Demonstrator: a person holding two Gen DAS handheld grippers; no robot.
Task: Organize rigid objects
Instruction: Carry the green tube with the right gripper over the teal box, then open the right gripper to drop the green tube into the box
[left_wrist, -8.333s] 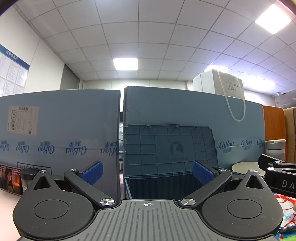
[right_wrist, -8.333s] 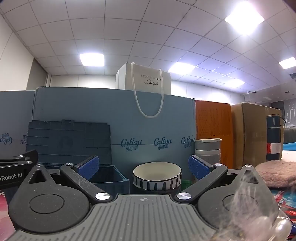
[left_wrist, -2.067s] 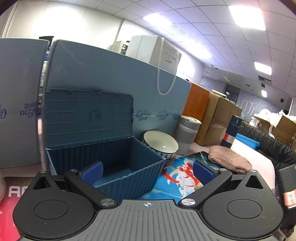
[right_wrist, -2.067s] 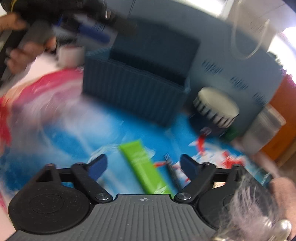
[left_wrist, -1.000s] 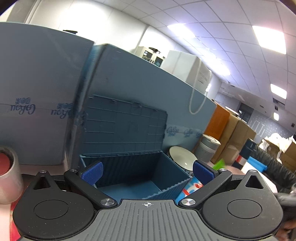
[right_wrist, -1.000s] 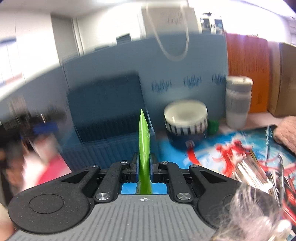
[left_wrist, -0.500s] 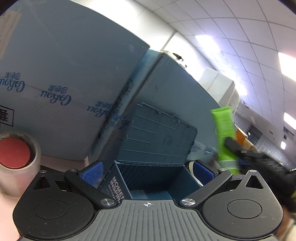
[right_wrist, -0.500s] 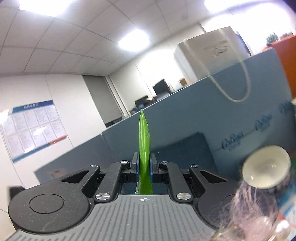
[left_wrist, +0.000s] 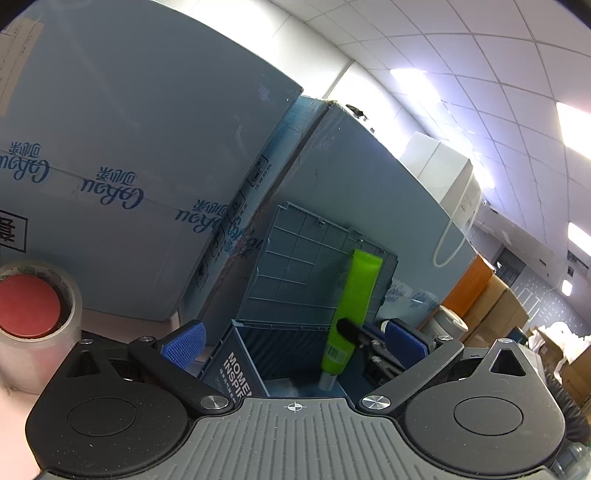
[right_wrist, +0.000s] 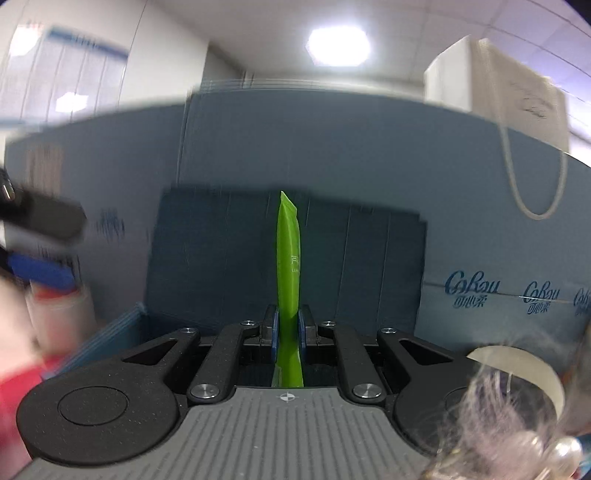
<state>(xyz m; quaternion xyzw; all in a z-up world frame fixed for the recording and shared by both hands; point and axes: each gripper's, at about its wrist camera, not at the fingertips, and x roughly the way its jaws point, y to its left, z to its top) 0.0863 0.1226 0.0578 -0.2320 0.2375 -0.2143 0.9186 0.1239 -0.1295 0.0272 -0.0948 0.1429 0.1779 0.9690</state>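
Note:
My right gripper (right_wrist: 287, 332) is shut on a green tube (right_wrist: 289, 266), which stands upright between the blue pads with its crimped end up. In the left wrist view the same green tube (left_wrist: 351, 314) hangs cap down over the open blue storage box (left_wrist: 243, 365), held by the right gripper (left_wrist: 351, 334) reaching in from the right. The box's ribbed lid (left_wrist: 314, 273) stands raised behind it. My left gripper (left_wrist: 293, 341) is open with nothing between its fingers, close in front of the box. The blue storage box (right_wrist: 122, 332) and its lid (right_wrist: 369, 266) lie straight ahead in the right wrist view.
A roll of clear tape with a red core (left_wrist: 33, 317) stands at the left. Tall blue cartons (left_wrist: 129, 155) form a wall behind the box. A white paper bag (left_wrist: 447, 177) sits on top. A striped bowl (right_wrist: 517, 373) and a grey cup (left_wrist: 450, 325) are to the right.
The right gripper has carried the green tube leftward and lower, from beside the box to over its opening. The left gripper has held still in the last half second.

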